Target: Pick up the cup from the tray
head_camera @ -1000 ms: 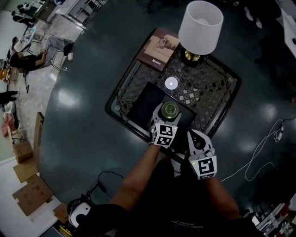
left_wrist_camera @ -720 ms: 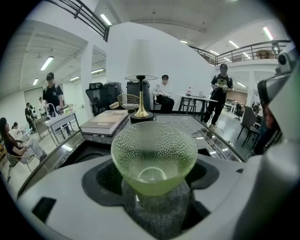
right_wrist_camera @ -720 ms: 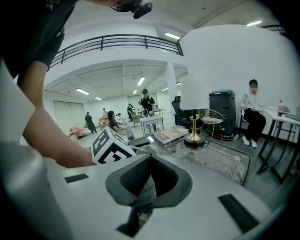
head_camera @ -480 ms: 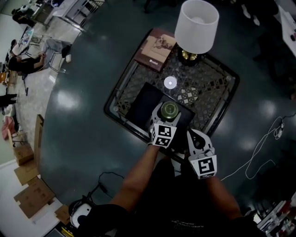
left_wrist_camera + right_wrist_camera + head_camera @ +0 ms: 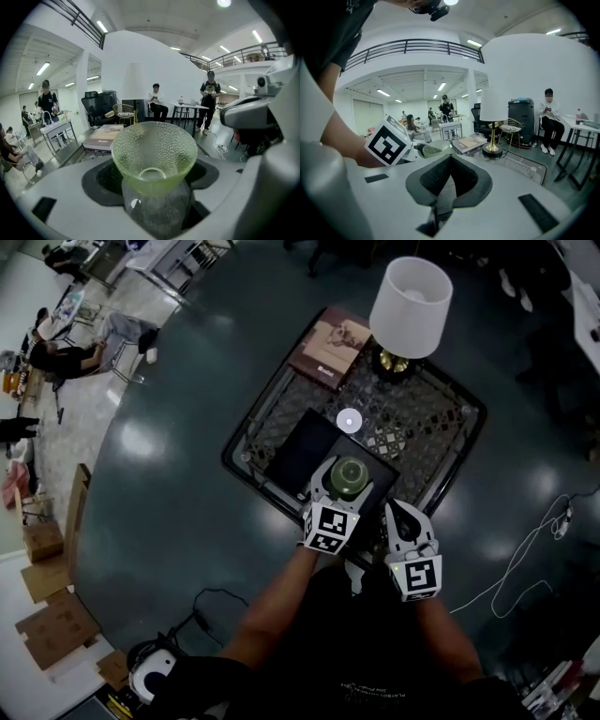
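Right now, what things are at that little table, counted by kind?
Lamp: 1
Book: 1
Black tray: 1
Green cup, gripped by the left tool: 1
Total: 4

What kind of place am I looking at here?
Probably a big open office or lab hall with a mock living-room corner: a mezzanine railing, people at work tables, and a lamp on a glass side table.
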A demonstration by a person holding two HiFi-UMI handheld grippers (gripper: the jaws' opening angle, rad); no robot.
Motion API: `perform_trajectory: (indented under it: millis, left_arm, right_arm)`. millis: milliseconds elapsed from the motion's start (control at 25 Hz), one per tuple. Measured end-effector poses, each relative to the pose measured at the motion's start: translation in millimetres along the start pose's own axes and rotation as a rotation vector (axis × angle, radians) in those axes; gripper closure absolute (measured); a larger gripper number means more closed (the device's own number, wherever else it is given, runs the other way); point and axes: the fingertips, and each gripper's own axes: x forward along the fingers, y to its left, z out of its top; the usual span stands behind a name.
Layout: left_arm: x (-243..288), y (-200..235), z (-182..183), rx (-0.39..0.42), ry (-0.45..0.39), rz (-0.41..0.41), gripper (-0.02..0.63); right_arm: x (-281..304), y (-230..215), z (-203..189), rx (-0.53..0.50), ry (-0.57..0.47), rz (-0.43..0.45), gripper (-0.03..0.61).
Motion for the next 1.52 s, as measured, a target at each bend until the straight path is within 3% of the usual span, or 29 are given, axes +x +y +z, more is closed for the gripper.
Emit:
perform_trajectory:
  millis: [240,680,1520]
  left_arm:
    - [-47,-9,33,-0.011,-0.094,-0.026,0.236]
    - [-126,-7,93,-0.032,-0.24,0.008,0.236]
    - [-152,19,89,-0.02,-0.251,0.135,0.235]
  right_arm:
    - [-8,7,44,-0.037,-0.117,0.003,0.571]
    - [-27,31,121,-0.073,-0.272,0.022,0.57]
    - [-15,45,125,-0.139,-0.289,0.076,0.571]
